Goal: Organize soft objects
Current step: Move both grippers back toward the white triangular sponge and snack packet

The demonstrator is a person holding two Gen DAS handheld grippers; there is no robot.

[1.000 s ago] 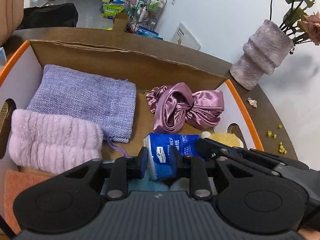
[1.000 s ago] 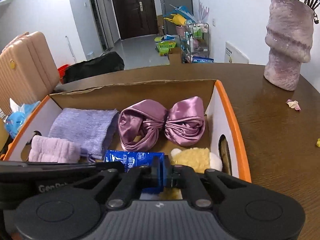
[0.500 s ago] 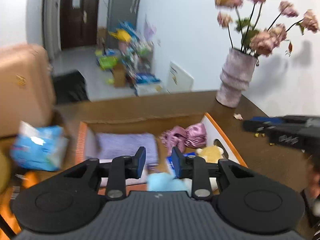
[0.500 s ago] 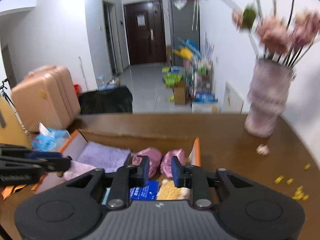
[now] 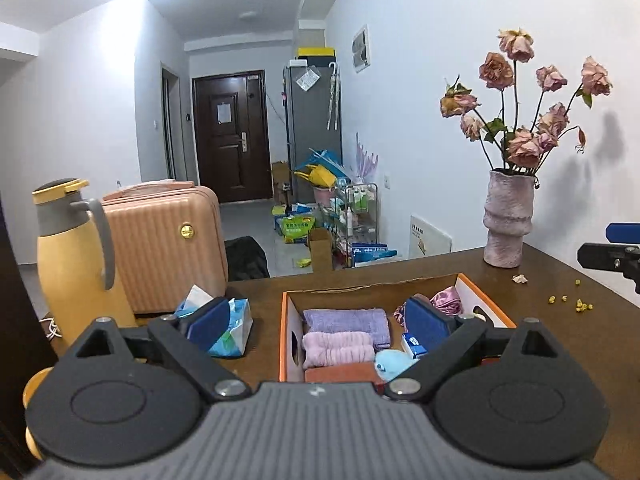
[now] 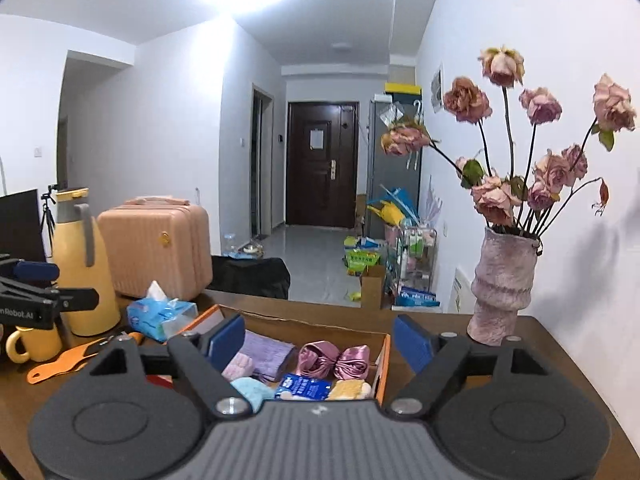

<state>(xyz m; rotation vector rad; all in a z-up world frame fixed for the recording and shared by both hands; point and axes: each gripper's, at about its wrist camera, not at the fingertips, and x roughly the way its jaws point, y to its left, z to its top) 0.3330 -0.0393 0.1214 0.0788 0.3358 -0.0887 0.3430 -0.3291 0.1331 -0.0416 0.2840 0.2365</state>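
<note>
Both grippers (image 5: 320, 322) (image 6: 320, 340) pulled back off box (image 5: 283, 336), jaws just spread empty; brown table (image 5: 568, 344), hallway behind.

Yellow jug (image 5: 74, 264) beside peach suitcase (image 5: 164, 248); vase (image 5: 507, 220) of wilted roses (image 6: 540, 152) on table (image 5: 560, 328).

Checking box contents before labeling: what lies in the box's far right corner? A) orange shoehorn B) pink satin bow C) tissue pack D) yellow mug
B: the pink satin bow lies by the far wall of the box, near its right side; the other three are out on the table.
</note>
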